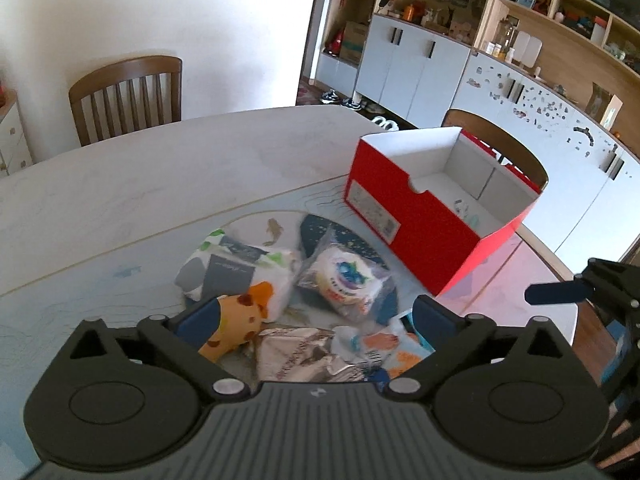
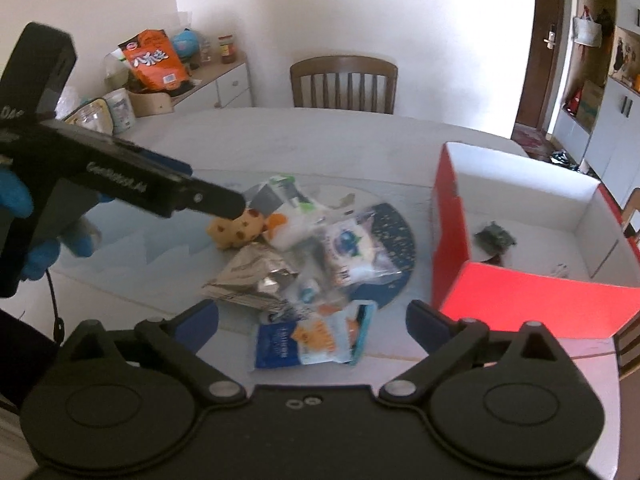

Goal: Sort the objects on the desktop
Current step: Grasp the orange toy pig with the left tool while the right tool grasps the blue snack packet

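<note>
From here I read the red box [image 2: 532,300] as cardboard, glossy red outside and matt white inside, with a paper label on its end wall. Just left of it, the pile sits on a smooth printed mat [image 1: 100,248] over the pale, matt bench [image 1: 160,168]. The silver pouch [image 2: 252,280] nearest the box's front corner looks like crinkled foil, shiny. The blue-and-orange packet [image 2: 312,340] beside it is glossy plastic film. The yellow spotted toy [image 2: 236,230], farther left of the box, looks soft, like plush cloth. My left gripper [image 1: 316,312] and right gripper [image 2: 312,320] are matt black plastic with blue pads and small bright metal pins.
</note>
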A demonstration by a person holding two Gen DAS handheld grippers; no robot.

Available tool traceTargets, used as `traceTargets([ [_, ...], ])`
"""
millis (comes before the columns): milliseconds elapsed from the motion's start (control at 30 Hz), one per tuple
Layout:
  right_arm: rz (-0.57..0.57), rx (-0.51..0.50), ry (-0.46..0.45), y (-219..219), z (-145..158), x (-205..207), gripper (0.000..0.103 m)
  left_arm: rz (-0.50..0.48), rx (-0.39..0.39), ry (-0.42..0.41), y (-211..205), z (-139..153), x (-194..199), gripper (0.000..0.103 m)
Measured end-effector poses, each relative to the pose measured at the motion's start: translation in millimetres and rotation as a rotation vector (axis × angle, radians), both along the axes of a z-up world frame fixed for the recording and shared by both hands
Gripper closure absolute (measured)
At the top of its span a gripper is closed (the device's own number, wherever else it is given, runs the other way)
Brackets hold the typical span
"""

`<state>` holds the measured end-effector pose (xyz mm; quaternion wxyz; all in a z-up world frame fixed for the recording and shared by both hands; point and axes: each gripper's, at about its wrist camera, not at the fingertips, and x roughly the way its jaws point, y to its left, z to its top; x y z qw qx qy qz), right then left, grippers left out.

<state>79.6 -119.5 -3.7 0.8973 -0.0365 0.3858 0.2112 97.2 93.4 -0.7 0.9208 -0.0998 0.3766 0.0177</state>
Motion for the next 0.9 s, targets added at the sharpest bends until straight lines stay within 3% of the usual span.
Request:
traceTargets([
  [500,-0.022,-0.049,-0.01,32,-39,1,0.001,0.061,0.011,0.078,38,-47,1,0.0],
  [900,-0.026,-0.089,0.001,51,-68,11,0.001,0.111,-0.048,0.114,57,-75,22,0.0],
])
